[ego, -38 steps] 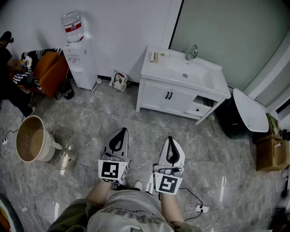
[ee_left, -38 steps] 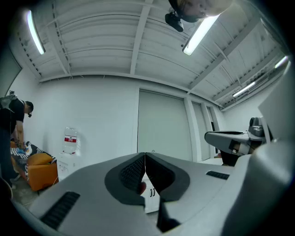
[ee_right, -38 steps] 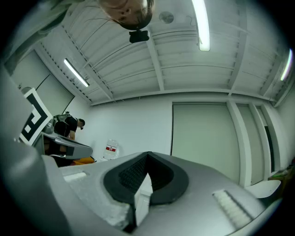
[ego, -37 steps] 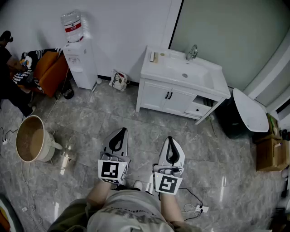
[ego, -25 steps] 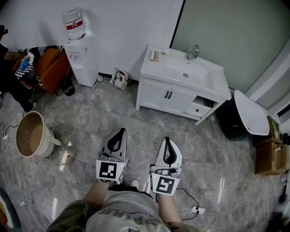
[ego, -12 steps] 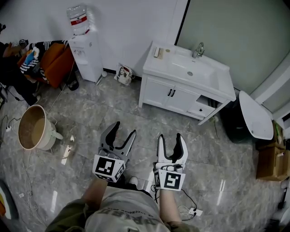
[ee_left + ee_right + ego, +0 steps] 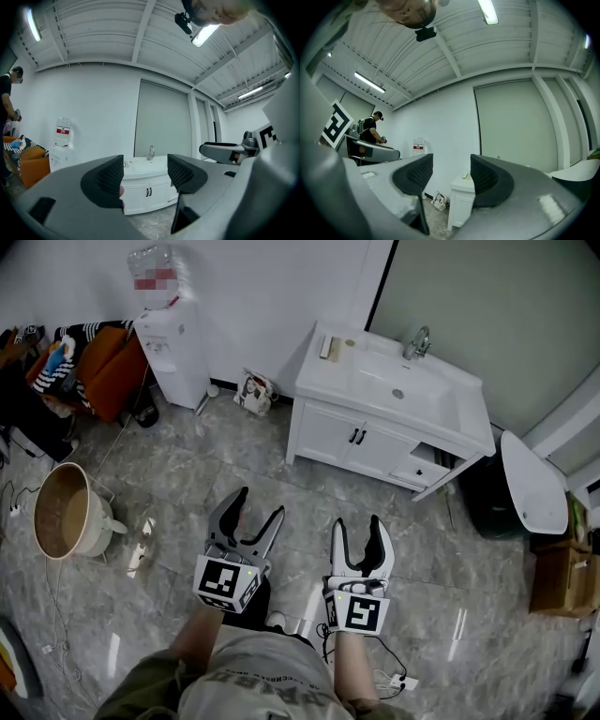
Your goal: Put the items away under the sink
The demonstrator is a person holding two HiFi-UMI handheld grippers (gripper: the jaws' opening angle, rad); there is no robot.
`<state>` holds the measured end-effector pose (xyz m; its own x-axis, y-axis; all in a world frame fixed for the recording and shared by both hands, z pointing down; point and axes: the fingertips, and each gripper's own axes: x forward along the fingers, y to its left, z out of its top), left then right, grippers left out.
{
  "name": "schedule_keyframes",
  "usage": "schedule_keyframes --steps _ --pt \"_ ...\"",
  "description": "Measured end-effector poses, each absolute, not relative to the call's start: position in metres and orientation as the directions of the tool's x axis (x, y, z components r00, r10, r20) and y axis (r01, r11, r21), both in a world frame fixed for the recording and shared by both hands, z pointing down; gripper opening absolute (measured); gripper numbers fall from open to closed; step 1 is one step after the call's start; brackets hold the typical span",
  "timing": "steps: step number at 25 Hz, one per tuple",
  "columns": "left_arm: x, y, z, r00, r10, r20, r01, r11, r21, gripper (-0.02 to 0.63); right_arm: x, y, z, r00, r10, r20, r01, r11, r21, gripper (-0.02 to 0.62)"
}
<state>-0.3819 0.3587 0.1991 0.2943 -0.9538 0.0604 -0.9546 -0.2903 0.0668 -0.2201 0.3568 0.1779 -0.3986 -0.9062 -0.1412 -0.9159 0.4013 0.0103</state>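
Observation:
A white sink cabinet point(image 7: 356, 442) stands against the far wall, its two doors shut, with a basin point(image 7: 398, 390) and a tap point(image 7: 416, 341) on top. A small item point(image 7: 328, 347) lies on the counter's left end. A drawer point(image 7: 422, 468) at the cabinet's right stands partly open. My left gripper point(image 7: 256, 512) and right gripper point(image 7: 359, 529) are held over the floor well short of the cabinet, both open and empty. The cabinet point(image 7: 149, 193) shows between the jaws in the left gripper view, and its left end point(image 7: 460, 201) in the right gripper view.
A water dispenser point(image 7: 172, 343) stands at the left wall, with a small bag point(image 7: 253, 393) on the floor beside it. A round tub point(image 7: 64, 514) sits at the left. An orange chair point(image 7: 108, 367) and a person point(image 7: 371, 129) are at the far left. A power strip point(image 7: 398, 681) lies by my feet.
Both grippers went from shut to open about half a second ago. The view has shifted slightly toward the cabinet.

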Motion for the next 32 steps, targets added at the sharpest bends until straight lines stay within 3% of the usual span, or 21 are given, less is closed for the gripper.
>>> schedule_keyframes --steps 18,32 --pt "-0.465 0.123 0.197 0.391 -0.918 0.064 -0.918 -0.385 0.095 0.278 -0.288 0.136 0.190 -0.325 -0.944 -0.058 -0.944 0.328 -0.038 0.239" --pt "-0.462 -0.007 0.241 0.371 -0.917 0.149 -0.927 -0.355 0.121 0.278 -0.280 -0.016 0.229 -0.352 -0.934 0.058 -0.934 0.346 -0.086 0.239"
